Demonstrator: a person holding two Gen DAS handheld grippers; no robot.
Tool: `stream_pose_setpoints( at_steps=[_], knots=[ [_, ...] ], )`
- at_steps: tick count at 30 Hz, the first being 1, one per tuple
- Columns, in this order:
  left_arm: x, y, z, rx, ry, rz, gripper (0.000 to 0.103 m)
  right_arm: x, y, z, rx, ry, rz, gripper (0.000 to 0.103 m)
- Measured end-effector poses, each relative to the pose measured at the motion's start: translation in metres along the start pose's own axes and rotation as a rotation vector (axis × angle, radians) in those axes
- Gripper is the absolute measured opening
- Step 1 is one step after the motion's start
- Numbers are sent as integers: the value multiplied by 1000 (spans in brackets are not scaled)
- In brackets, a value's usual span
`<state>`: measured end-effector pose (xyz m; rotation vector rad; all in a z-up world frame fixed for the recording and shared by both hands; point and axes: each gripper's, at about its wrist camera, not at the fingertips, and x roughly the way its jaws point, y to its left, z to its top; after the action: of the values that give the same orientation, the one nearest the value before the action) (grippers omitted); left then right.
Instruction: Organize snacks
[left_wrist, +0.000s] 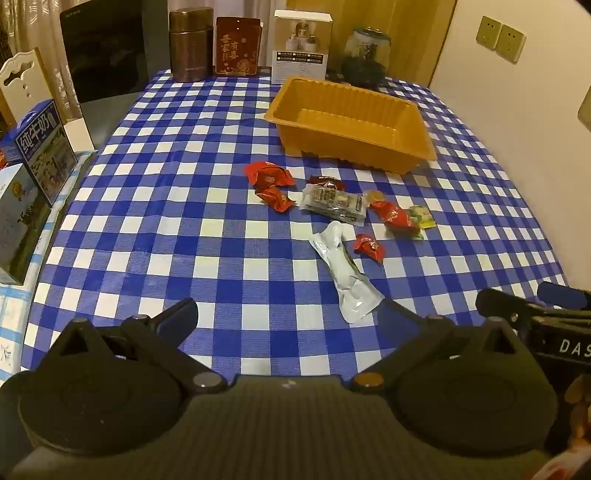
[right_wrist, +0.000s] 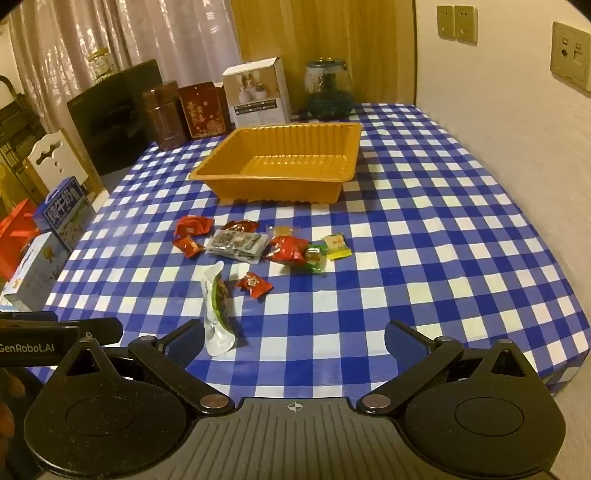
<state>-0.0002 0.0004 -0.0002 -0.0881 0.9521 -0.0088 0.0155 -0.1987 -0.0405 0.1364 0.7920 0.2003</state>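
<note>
Nearest, my left gripper (left_wrist: 288, 317): fingers apart, nothing between them, low over the tablecloth (left_wrist: 184, 236). My right gripper (right_wrist: 295, 339): likewise spread and empty, beside the left one

Next, white pouch (left_wrist: 345, 275): lying flat just ahead of the left gripper, near its right finger; in the right view its lower end sits just beside the right gripper's left finger

Beyond it, small red candy (left_wrist: 369, 247), just beside the pouch

Further, the main scatter: two red packs (left_wrist: 267, 175), a clear-wrapped bar (left_wrist: 334, 203), a red wrapper (left_wrist: 393, 216), a yellow sweet (right_wrist: 336, 245) and green sweet (right_wrist: 316, 258), close together, some touching

Behind these, orange tray (left_wrist: 424, 147): upright, nothing in it, well apart from the grippers

Farthest, along the table's back edge: brown canister (left_wrist: 191, 44), red tin (left_wrist: 237, 46), white box (left_wrist: 302, 46), glass jar (left_wrist: 365, 55)

Step in hand, as I judge it: the very start, no snack yet in the tray. Next move calls for easing one gripper forward to straddle the pouch across its narrow width, closing gently, then carrying it over the scatter to the tray
</note>
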Motion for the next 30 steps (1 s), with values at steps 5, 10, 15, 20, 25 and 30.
stream_pose_setpoints(
  at_steps=[5, 10, 15, 20, 25, 30],
  knots=[
    [-1, 2, 1, 2, -10, -16, 103, -1, 2, 1, -3, 4, -5, 103],
    [-6, 4, 1, 7, -19, -20, 103, -1, 1, -3, -5, 2, -6, 103],
    [-7, 7, 1, 7, -25, -21, 103, -4, -1, -1, -3, 2, -8, 103],
    [-8, 6, 2, 5, -28, -20, 103, -3, 0, -1, -4, 2, -11, 103],
    [-9, 6, 3, 6, -28, -19, 103, -3, -1, 0, -3, 3, -10, 103],
    [-9, 6, 2, 8, -29, -20, 103, -3, -1, 0, -1, 3, -10, 103]
  ],
)
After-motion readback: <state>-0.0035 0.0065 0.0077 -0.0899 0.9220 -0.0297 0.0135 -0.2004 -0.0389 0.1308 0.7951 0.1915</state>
